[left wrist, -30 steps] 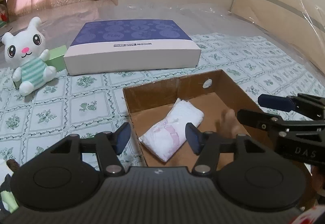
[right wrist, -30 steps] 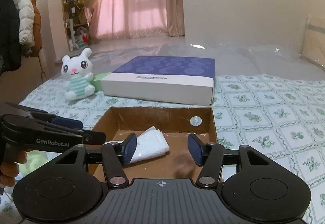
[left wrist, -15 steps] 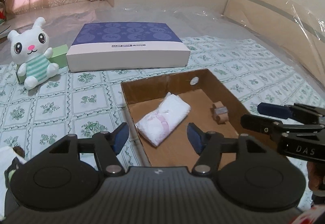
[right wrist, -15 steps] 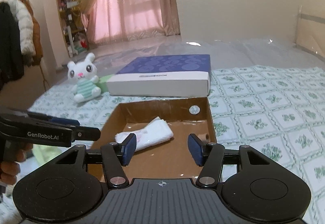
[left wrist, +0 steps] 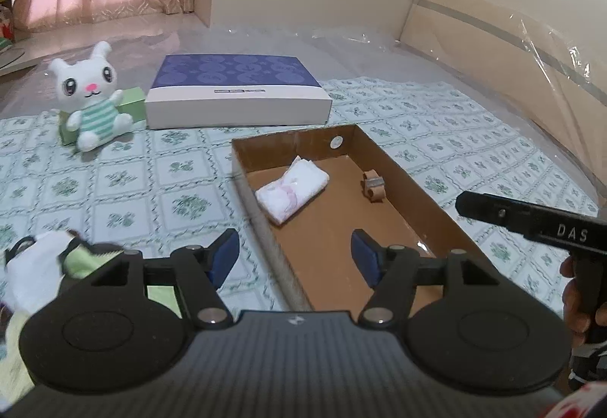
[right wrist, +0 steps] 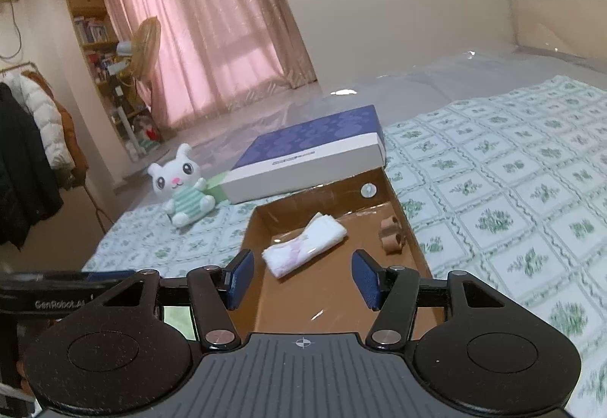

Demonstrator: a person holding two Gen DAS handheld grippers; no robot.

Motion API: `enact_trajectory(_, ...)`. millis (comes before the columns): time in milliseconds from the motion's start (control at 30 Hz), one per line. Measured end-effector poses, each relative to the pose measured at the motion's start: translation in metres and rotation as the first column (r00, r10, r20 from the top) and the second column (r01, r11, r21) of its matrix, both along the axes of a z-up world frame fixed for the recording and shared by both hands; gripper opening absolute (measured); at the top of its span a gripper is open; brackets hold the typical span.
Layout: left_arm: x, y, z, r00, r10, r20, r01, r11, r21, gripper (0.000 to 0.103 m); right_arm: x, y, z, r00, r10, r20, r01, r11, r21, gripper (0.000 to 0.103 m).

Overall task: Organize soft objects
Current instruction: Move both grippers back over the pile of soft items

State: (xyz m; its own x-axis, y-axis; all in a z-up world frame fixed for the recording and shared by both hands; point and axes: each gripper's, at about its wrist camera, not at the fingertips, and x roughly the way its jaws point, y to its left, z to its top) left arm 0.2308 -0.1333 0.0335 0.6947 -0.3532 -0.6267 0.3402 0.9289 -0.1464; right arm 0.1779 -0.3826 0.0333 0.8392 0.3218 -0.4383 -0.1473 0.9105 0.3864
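Note:
A shallow brown cardboard box (left wrist: 394, 167) (right wrist: 258, 224) lies on the bed. Inside it rests a folded white cloth with pink print (left wrist: 291, 187) (right wrist: 305, 243) and a small brown curled piece (left wrist: 373, 186) (right wrist: 392, 233). My left gripper (left wrist: 295, 260) hovers over the box's near left wall; its jaws are opening with nothing between them. My right gripper (right wrist: 301, 279) hangs open and empty above the box's near end, tilted. A white bunny plush in a green striped shirt (left wrist: 93, 97) (right wrist: 184, 186) sits beyond the box to the left. White and green cloths (left wrist: 49, 264) lie at the near left.
A flat blue-and-white box (left wrist: 235, 95) (right wrist: 311, 156) lies behind the cardboard box, with a small green box (left wrist: 132, 105) beside the plush. The bed has a green floral cover (left wrist: 114, 183) and clear plastic further back. A headboard (left wrist: 512, 50) stands at right; a coat rack (right wrist: 30, 137) at left.
Both grippers have pulled back and risen from the cardboard box, so the cloth looks smaller and farther. The right wrist view has tilted. The pile of cloths came into the left view.

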Motion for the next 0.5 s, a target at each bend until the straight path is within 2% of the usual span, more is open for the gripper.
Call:
enact_trajectory(267, -0.055, 0.034, 0.011, 1.0, 0.018, 0.001, -0.018, 1.0, -0.021, 0.063, -0.043, 0.012, 0.013, 1.0, -0.007, 0.016, 0.006, 0.998, 0.063, 0.067)
enact_trajectory(500, -0.105, 0.071, 0.014, 0.997, 0.081, 0.007, -0.081, 0.997, 0.003, 0.063, -0.074, 0.031, 0.015, 1.0, 0.011, 0.001, -0.011, 0.996, 0.089, 0.075)
